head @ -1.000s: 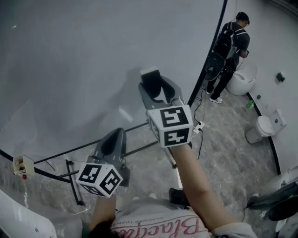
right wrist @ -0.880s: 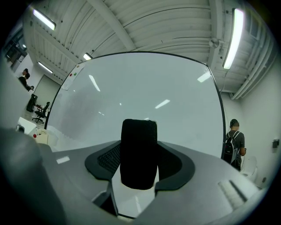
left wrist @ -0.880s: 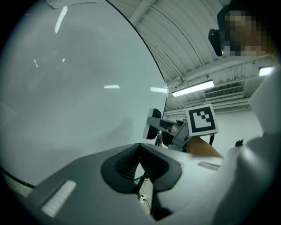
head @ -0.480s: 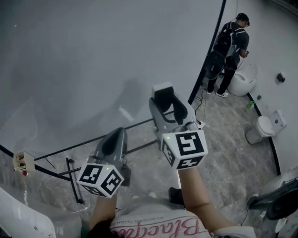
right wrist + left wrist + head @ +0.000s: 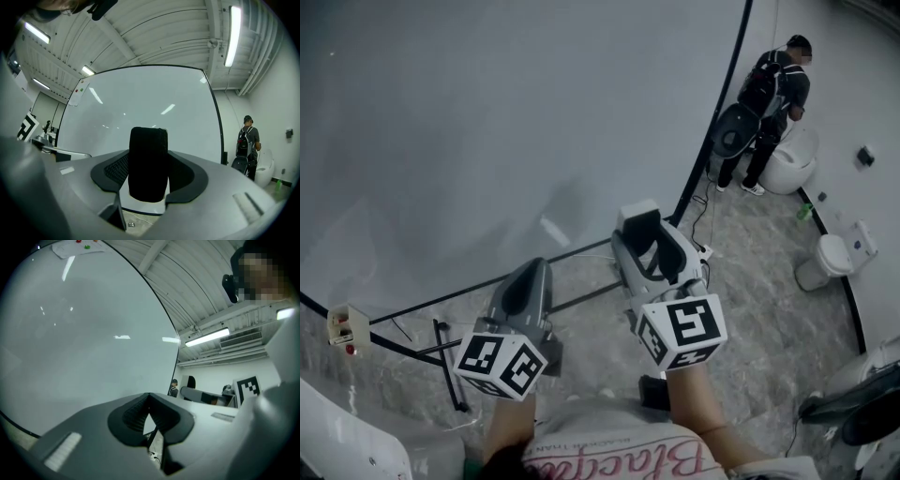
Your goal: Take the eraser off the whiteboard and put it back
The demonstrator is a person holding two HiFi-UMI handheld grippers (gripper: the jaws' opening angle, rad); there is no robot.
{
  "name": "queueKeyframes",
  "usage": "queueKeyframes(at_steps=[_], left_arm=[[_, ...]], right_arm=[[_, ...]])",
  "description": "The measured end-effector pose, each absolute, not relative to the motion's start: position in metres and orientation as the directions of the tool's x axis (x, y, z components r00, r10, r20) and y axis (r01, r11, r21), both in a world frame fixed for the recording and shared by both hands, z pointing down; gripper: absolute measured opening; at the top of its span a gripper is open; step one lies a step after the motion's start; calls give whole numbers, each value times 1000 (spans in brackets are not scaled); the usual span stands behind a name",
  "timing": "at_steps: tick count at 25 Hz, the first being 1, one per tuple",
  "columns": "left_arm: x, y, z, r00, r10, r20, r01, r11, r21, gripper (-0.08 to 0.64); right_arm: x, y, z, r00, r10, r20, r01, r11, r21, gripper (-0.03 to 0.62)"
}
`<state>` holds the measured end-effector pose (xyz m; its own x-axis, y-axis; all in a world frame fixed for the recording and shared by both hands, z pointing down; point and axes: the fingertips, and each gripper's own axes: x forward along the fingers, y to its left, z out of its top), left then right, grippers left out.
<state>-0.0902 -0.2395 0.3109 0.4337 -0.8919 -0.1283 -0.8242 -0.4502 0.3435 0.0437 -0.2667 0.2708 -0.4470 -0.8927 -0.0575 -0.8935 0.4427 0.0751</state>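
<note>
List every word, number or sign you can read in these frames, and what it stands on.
"Blac...": script print on the person's shirt, at the bottom of the head view; the later letters are unclear.
Smaller line on the same shirt: too small to read.
Marker cubes: square patterns only, no text.
Sheet on the whiteboard: too blurred to read.

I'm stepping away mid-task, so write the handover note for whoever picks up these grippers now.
Right gripper: shut on the eraser, held clear of the whiteboard.
Left gripper: shut, nothing between its jaws.
Done: the eraser is off the board.
Left to do: set the eraser back on the whiteboard and let go.
</note>
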Motion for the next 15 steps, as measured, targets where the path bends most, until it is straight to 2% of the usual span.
queueKeyframes(at_steps=[15], left_arm=[[-84,-241,309,450,-882,-141,-822,-471,320,0]], right_arm=[[46,-257,283,-444,-895,-37,-893,439,94,233]])
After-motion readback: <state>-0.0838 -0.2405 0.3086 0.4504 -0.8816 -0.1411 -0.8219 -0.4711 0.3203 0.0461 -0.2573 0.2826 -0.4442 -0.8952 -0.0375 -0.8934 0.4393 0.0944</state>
